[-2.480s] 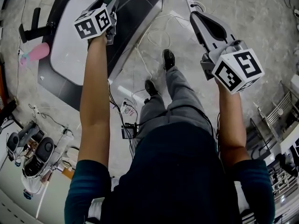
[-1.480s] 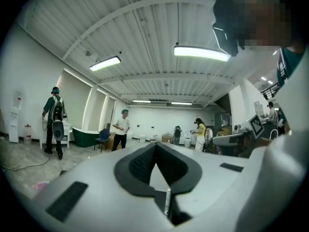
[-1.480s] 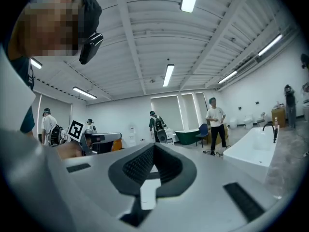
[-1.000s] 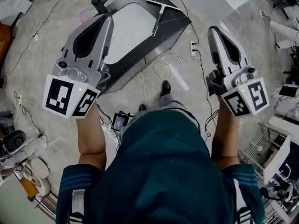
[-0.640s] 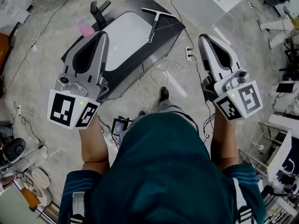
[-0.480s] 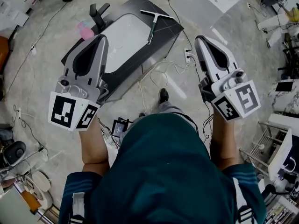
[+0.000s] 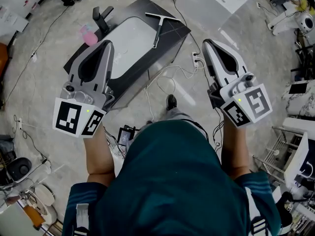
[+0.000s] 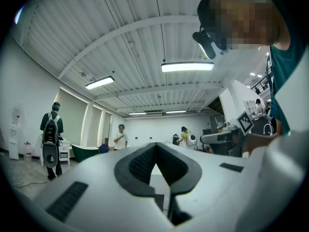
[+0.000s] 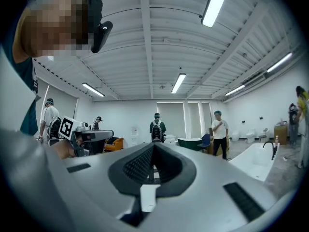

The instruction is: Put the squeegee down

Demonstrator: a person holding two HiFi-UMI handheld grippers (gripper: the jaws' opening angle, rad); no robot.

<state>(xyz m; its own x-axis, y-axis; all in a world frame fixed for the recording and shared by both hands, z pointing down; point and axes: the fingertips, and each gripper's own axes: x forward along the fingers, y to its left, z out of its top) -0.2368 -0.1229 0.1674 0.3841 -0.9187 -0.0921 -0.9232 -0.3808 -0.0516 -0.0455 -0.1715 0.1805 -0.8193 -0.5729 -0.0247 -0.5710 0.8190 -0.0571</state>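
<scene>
Nearest you, both tools are held level out in front of your chest, well above the floor. Your left gripper point(image 7: 107, 43) has its jaws pressed together with nothing between them; its own view shows the pads meeting at the tip point(image 8: 155, 145) and only the open room beyond. Your right gripper point(image 7: 205, 43) reads the same: jaws together, nothing caught in them point(image 9: 153, 146).

Past the tips and far below them lies the black sink top point(image 7: 170, 38), flat on the floor, with its white basin point(image 7: 130, 38) in the middle and a black faucet point(image 7: 101, 16) at its far left corner. The squeegee point(image 7: 157, 27) rests on the dark surface just right of the basin, touching neither gripper.

The relation that matters: from your fingers the squeegee lies ahead and down, and in the head view it sits about midway between the two tips, so I cannot call either hand the nearer one. Its long axis is the handle, which runs roughly away from you and leans a little right as it goes. The free end of the handle points back toward you. The blade is at the far end, crosswise to the handle, close to the far right edge of the sink top.

Judged from this, the squeegee is already set down and both hands are free of it; nothing more seems called for.
</scene>
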